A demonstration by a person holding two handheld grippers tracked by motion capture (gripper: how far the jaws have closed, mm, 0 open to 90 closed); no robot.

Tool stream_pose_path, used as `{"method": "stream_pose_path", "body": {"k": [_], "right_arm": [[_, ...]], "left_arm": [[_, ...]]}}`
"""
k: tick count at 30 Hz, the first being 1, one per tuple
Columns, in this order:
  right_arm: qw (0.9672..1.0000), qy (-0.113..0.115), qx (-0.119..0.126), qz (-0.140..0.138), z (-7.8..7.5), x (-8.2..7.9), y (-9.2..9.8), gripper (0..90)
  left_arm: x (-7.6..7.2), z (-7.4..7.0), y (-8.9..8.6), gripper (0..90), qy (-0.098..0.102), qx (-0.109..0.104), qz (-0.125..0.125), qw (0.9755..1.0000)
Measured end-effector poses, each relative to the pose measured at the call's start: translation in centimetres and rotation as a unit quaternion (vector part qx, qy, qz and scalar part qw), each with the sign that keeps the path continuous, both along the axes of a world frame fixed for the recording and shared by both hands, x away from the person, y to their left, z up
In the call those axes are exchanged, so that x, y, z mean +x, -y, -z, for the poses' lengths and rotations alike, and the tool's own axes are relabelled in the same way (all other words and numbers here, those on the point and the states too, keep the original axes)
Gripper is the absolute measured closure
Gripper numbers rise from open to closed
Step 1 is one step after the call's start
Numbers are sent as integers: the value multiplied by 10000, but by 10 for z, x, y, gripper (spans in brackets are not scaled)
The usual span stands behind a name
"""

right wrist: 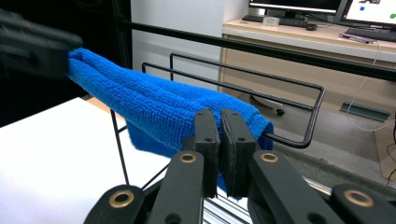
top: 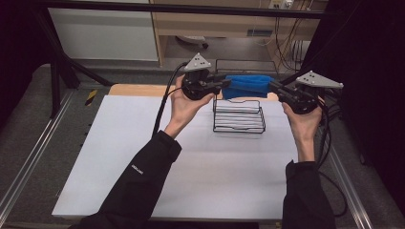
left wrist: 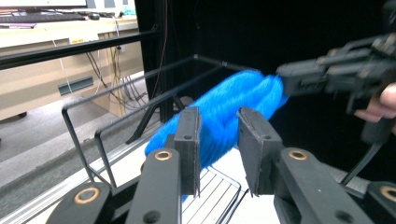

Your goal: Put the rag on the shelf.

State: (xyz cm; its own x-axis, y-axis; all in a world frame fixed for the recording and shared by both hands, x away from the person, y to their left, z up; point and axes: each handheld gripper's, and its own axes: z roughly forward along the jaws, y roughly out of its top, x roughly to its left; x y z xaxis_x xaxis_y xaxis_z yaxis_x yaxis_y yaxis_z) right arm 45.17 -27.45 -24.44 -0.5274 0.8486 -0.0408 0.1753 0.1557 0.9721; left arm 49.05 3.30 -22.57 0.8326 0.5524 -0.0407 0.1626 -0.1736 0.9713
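- High view shows me the white table top point(top: 143, 162), with a black wire rack point(top: 238, 117) standing near its far edge, between my two hands.
- Above the rack I hold a blue towel point(top: 248, 85) stretched level from one gripper to the other, up in the air and just over the far rail of the rack.
- On the left side, my left gripper point(top: 224, 84) is at the left end of the towel; my left hand point(top: 184, 102) carries it, and the grey three-cornered plate sits on top.
- On the right side, my right gripper point(top: 276, 87) is at the right end of the towel, carried by my right hand point(top: 302, 121).
- From the left gripper view, the left gripper point(left wrist: 219, 135) has its jaws released: the towel point(left wrist: 224, 112) runs between the two pads, but a gap is visible on the right pad's side, so the pads do not press it.
- From the right gripper view, the right gripper point(right wrist: 219, 140) is clenched tight on the near end of the towel point(right wrist: 149, 102); the folded cloth runs away from it, over the rack's rail point(right wrist: 261, 81).
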Motion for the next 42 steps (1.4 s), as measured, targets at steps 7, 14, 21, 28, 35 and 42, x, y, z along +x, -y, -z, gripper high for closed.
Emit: {"method": "stream_pose_path", "body": {"k": [7, 14, 21, 28, 35, 42], "right_arm": [[10000, -30, -36, -5, 4, 2, -2, 862], [10000, -22, -54, -26, 7, 3, -3, 856], [10000, -63, -27, -62, 11, 3, -1, 838], [9999, -50, 53, -115, 5, 0, -3, 739], [9993, -115, 235, -280, 0, 0, -9, 772], [9974, -710, 92, -70, 27, 8, -8, 900]], "left_arm": [[1, -6, 3, 787, -185, 26, 28, 9998], [5, 8, 12, 899, -566, 562, 83, 9968], [6, 21, 17, 899, -522, 833, 27, 9952], [9, 28, 21, 899, -436, 1011, -18, 9939], [12, 35, 24, 899, -422, 1170, -80, 9922], [13, 42, 21, 898, -369, 1168, -129, 9924]]}}
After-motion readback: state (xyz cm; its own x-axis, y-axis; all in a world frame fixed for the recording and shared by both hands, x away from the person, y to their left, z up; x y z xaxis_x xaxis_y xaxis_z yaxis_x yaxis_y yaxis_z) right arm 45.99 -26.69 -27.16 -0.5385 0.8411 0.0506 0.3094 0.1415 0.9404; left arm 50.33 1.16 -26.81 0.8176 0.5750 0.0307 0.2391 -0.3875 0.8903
